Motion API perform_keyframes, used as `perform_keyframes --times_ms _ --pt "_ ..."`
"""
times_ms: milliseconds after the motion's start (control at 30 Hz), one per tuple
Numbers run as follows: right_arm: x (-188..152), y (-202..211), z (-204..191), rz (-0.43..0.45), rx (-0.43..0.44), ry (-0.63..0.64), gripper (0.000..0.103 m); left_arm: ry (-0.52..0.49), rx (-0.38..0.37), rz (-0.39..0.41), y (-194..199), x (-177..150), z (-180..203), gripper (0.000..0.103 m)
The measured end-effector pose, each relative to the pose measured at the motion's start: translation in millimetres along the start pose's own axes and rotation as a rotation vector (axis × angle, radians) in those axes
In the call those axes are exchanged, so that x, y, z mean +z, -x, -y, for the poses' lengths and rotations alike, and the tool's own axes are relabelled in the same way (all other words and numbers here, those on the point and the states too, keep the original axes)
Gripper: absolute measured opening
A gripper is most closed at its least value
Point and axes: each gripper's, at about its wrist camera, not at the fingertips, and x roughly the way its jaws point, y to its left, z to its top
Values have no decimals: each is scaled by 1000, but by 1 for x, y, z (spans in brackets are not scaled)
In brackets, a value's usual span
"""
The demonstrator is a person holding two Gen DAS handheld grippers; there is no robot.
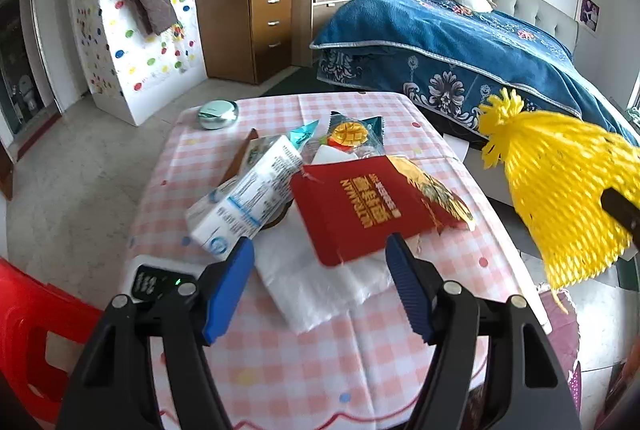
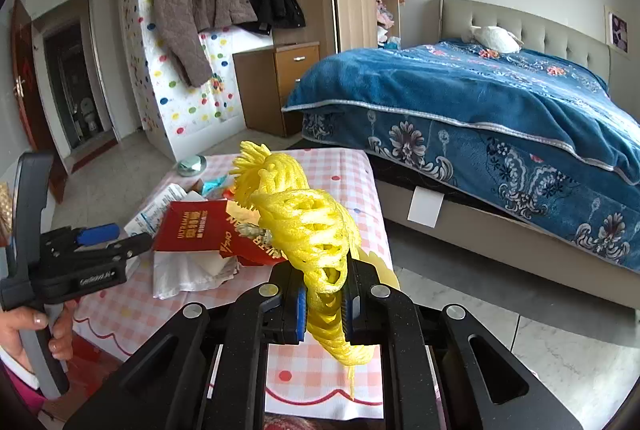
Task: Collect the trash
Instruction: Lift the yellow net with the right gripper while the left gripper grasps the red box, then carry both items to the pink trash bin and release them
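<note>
My right gripper (image 2: 325, 304) is shut on a yellow foam fruit net (image 2: 308, 218) and holds it above the table's right edge; the net also shows in the left wrist view (image 1: 560, 190). My left gripper (image 1: 320, 270) is open and empty, just above a white tissue (image 1: 320, 282) and the near edge of a red carton (image 1: 360, 206). It also shows in the right wrist view (image 2: 120, 238). A white and blue carton (image 1: 248, 198) lies left of the red one. A mango candy wrapper (image 1: 352, 134) and a teal wrapper (image 1: 304, 134) lie behind.
The table has a pink checked cloth (image 1: 320, 362). A round silver tin (image 1: 218, 114) sits at its far left corner. A black device with a green light (image 1: 156, 282) lies at the left edge. A red plastic stool (image 1: 36, 334) stands left. A bed with a blue blanket (image 1: 460, 46) is right.
</note>
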Motion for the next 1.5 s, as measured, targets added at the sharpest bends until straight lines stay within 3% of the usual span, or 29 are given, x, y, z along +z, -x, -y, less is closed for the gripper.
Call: perform_keyframes --times_ms 467,567,733,933,1200,1500 --pt "-7 -61 -10 -150 21 -23 13 30 -105 -80 -46 9 0 65" --pt "-12 -64 -13 -169 24 -18 13 32 -129 -70 -43 9 4 52" --pt "-19 -63 -15 -191 22 -20 13 25 -218 -46 -31 6 14 18" --pt "-26 -53 -10 -205 33 -41 13 -43 -233 -26 -11 -5 32 8" --pt "-29 -31 -3 -165 28 -52 13 -88 -184 39 20 -23 29 2" --pt "-25 14 30 -26 -35 -144 12 -246 -222 227 72 -23 73 0"
